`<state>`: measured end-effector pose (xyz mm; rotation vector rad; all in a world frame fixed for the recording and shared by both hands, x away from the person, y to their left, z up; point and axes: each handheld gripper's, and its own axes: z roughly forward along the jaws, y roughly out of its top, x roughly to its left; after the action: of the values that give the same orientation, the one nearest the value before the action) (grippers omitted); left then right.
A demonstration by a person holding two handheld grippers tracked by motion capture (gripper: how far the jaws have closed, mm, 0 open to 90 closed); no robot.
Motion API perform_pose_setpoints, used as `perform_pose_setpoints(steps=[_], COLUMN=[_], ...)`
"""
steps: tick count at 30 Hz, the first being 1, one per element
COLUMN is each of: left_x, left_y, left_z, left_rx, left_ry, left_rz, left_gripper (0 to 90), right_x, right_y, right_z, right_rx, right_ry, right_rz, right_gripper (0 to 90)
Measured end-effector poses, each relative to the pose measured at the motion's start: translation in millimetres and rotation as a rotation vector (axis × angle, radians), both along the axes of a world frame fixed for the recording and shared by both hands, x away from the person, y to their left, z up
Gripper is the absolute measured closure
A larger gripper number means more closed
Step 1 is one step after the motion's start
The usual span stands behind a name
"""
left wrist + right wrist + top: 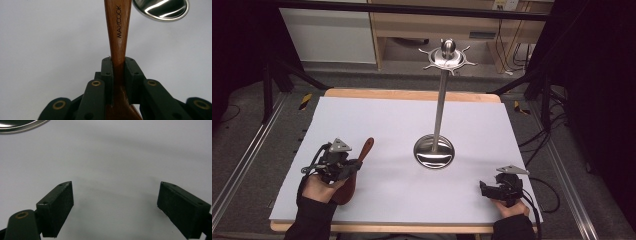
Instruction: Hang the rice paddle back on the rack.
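Wooden spoon (117, 32) is clamped in my left gripper (343, 167) fingers; right gripper (115, 206) fingers gape empty. Next, probably hang it on the steel stand (440, 107).

Black sleeves on both forearms. Left gripper (343, 167) and right gripper (498, 189): black, linked jaw arms, brass-ringed pivots, small screws in rectangular pads (58, 207), grey triangular top plates, trailing black cables.
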<state>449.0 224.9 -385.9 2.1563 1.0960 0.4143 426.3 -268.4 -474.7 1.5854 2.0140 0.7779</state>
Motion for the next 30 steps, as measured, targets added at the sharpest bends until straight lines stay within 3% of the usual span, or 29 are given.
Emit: perform_pose_setpoints(steps=[7, 11, 20, 30], left_x=[-3.9, -7.5, -15.0, -19.6], left_y=[4.9, 7.0, 4.2, 2.6], left_z=[5.0, 8.4, 13.5, 17.7], left_rx=[-0.048, -0.067, -0.090, -0.147], left_ry=[-0.066, -0.128, -0.232, -0.301], left_rz=[0.016, 0.033, 0.028, 0.050], left_gripper=[78.3, 78.3, 78.3, 78.3], right_x=[-0.4, 0.1, -0.2, -0.7], right_y=[0.4, -0.3, 0.5, 2.4], right_z=[0.3, 0.3, 1.0, 0.7], right_rx=[0.003, -0.006, -0.004, 0.004], right_ry=[0.000, -0.007, -0.009, -0.010], right_rz=[-0.001, 0.009, 0.008, -0.001], right_gripper=[14.0, 14.0, 13.9, 14.0])
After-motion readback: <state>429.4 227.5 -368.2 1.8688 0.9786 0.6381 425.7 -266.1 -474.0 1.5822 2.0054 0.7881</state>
